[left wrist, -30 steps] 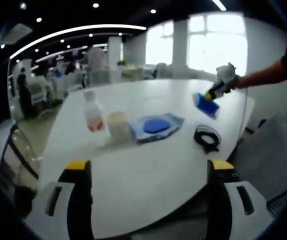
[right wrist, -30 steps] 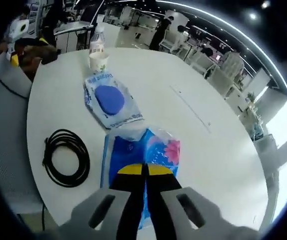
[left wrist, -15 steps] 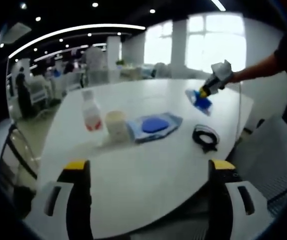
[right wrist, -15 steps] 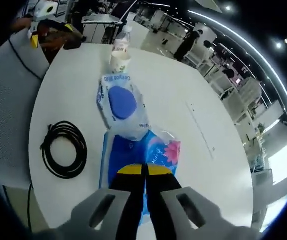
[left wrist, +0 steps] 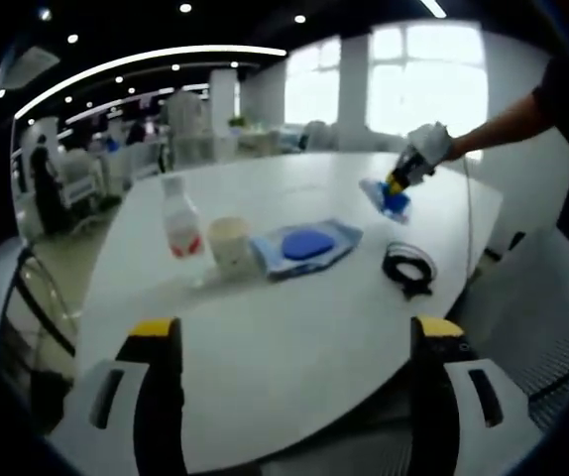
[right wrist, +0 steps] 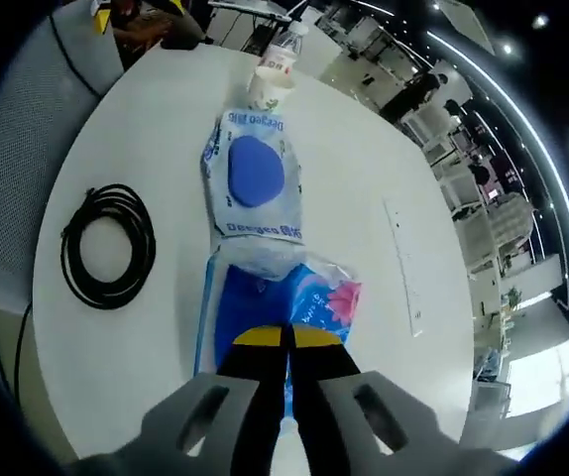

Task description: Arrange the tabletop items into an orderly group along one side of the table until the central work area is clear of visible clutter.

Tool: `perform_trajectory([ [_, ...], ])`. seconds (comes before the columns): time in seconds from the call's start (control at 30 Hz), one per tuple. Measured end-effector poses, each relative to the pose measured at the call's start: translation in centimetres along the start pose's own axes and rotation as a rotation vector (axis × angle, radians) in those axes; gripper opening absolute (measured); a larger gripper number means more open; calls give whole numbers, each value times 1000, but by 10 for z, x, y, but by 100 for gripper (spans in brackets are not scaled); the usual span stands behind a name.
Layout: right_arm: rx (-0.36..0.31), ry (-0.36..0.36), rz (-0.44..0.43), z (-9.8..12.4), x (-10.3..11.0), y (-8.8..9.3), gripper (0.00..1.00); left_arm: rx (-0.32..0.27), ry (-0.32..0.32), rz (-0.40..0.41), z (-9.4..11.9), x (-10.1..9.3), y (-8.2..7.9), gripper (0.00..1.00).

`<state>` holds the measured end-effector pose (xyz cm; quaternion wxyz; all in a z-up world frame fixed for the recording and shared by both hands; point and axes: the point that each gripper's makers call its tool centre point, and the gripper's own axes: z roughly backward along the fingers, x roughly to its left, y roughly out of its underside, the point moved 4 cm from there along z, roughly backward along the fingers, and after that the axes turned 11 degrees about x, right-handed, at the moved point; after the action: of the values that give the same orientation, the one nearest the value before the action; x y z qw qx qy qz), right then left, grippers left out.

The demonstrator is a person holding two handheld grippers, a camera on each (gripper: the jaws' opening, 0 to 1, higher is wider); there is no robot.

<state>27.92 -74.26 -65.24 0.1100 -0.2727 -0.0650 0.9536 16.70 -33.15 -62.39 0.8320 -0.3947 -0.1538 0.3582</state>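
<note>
**Blue packet pinched above a white round table**

A white round table (right wrist: 364, 198) is seen in an open-plan office. In the right gripper view, the right gripper (right wrist: 286, 338) is seen with its yellow-tipped jaws pressed together on the near edge of a blue plastic packet (right wrist: 265, 307) printed with a pink flower. Just beyond the packet, a clear pouch with a blue disc inside (right wrist: 253, 178) lies flat on the table, its near end touching or overlapped by the packet. Past the pouch, a pale paper cup (right wrist: 268, 91) and a clear bottle with a red-and-white label (right wrist: 286, 48) stand close together near the far table edge. A coiled black cable (right wrist: 106, 246) lies apart, to the left of the pouch.

In the left gripper view, the left gripper (left wrist: 294, 342) is held low at the table's near edge, its jaws spread wide with nothing between them. Bottle, cup and pouch are lined up in a row across the table.
</note>
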Motion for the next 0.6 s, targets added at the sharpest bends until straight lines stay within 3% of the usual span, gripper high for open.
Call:
perform_trajectory([
  [0.2, 33, 4, 68, -12, 2, 2, 0, -1, 2, -5, 0, -1, 0, 93],
  [0.6, 71, -14, 91, -39, 5, 3, 0, 9, 4, -14, -1, -1, 1, 92],
])
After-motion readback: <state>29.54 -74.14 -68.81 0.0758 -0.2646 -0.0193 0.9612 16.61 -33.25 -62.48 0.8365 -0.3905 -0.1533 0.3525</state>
